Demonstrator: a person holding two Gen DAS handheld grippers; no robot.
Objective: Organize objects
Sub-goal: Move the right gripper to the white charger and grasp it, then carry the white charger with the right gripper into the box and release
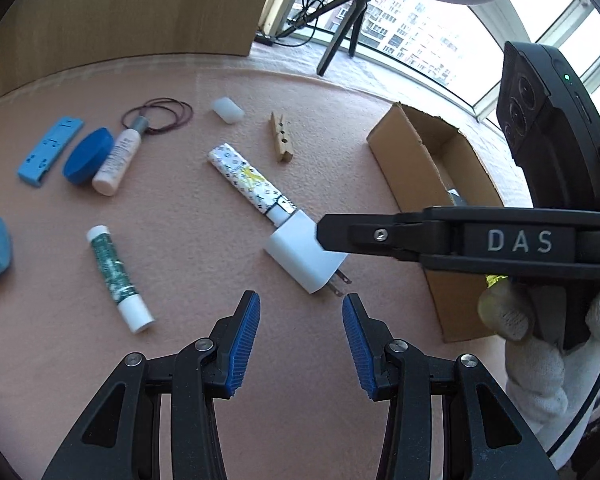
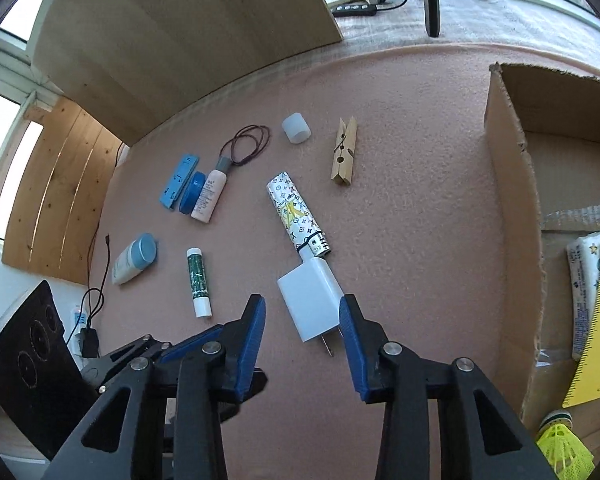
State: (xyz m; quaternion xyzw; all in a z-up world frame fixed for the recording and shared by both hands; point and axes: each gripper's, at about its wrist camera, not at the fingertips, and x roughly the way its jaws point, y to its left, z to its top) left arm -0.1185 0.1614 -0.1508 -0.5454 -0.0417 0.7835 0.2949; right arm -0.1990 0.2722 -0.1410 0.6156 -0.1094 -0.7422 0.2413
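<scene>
left tongs (image 1: 301, 312): jaws apart, empty, just short of the charger's prongs
right tongs (image 2: 302, 316): jaws apart around the charger, pads not pressing it
charger (image 2: 311, 304): white, flat on the pink mat (image 2: 420, 200), plugged into a patterned power bank (image 2: 298, 216)
box (image 2: 512, 208): cardboard, right of the charger, holds a yellow ruler (image 2: 592, 344)

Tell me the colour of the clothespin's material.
Pale natural wood, tan; the wooden clothespin shows best in the right wrist view.
</scene>
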